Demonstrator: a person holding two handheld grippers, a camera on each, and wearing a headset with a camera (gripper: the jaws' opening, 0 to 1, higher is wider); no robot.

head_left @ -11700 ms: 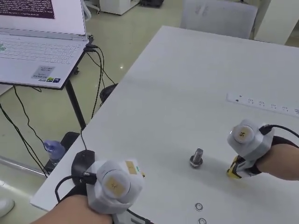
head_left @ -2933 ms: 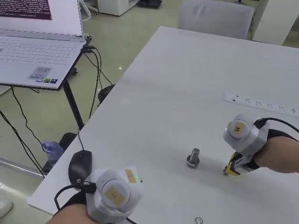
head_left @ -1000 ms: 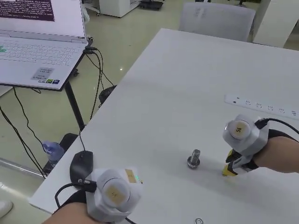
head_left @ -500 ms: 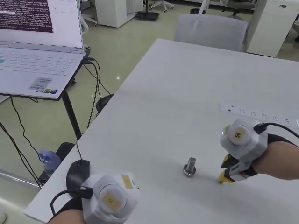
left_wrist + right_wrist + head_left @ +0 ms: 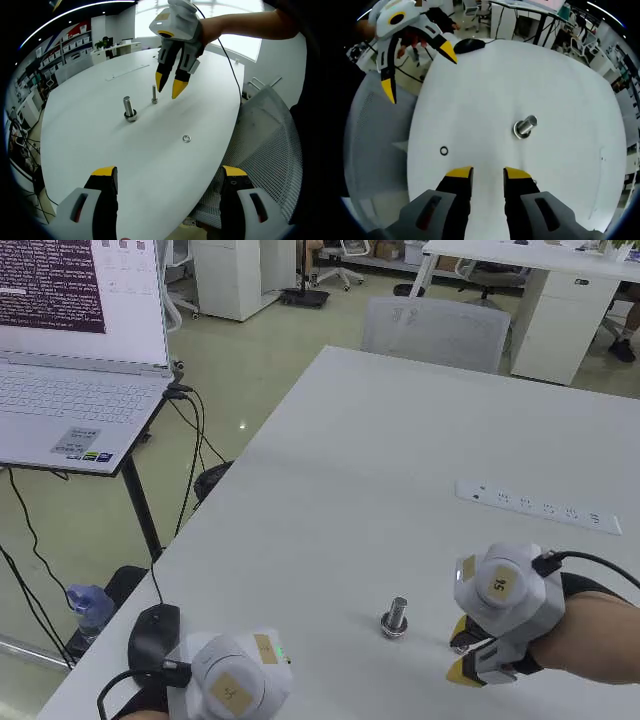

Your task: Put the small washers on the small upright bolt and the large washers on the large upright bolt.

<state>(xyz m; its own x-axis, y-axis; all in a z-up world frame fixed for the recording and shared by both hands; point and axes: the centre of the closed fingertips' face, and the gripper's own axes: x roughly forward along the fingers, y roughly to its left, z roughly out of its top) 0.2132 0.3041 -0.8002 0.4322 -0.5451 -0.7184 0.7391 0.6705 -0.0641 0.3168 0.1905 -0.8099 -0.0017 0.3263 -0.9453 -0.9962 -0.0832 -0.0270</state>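
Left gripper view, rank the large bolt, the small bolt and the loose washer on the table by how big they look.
1. large bolt, tallest and thickest
2. small bolt, shorter and thinner, though it stands a little farther off
3. washer, smallest even though it lies nearest the camera

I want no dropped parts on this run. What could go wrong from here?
1. The small silver washer lies flat near the edge of the white table. The wide-open left tool, scraping for it, might push it off.
2. The thin small upright bolt appears close to the yellow tips of the right tool. A sideways sweep might topple it.
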